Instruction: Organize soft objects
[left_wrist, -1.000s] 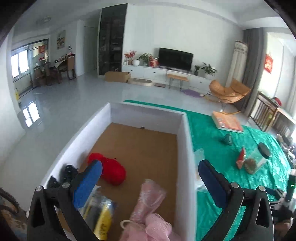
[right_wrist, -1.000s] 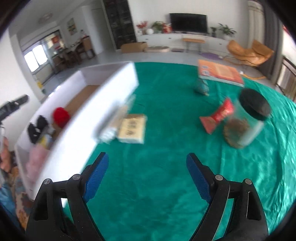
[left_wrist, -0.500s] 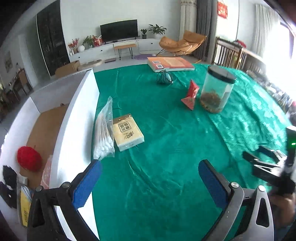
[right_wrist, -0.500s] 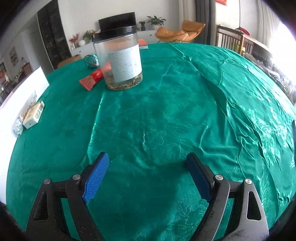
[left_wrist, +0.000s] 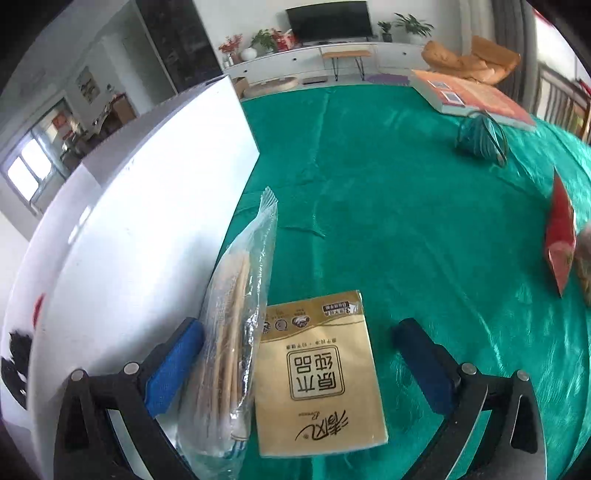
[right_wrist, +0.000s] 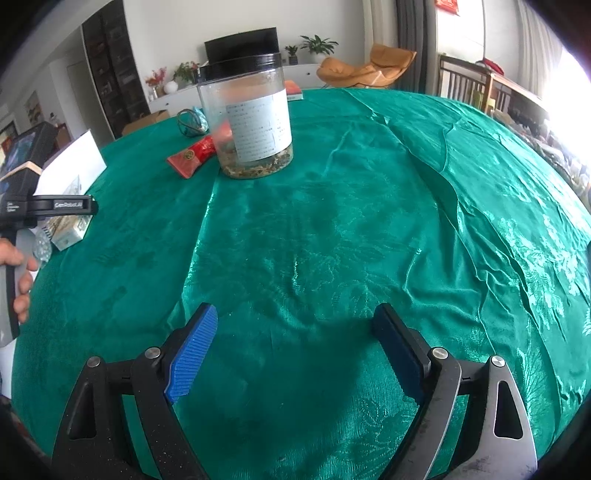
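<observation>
Beige plastic-wrapped tissue pack (left_wrist: 319, 373) lies flat on the green tablecloth (left_wrist: 406, 221) between the wide-open left gripper (left_wrist: 295, 365) fingers, a cotton swab bag (left_wrist: 231, 343) touching it at nine o'clock; likely light, squashy and slippery, best pinched across its long sides, while the right gripper (right_wrist: 295, 347) hovers open and empty.

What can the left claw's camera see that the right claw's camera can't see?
Only the left wrist view shows the open left claw right over the tissue pack's printed top, with the cotton swab bag leaning on the white box wall, plus the orange book. Only the right wrist view shows the open right claw over bare green cloth, the whole jar, and a hand. Both show the red packet, the small teal bundle, the tissue pack and the cloth.
</observation>
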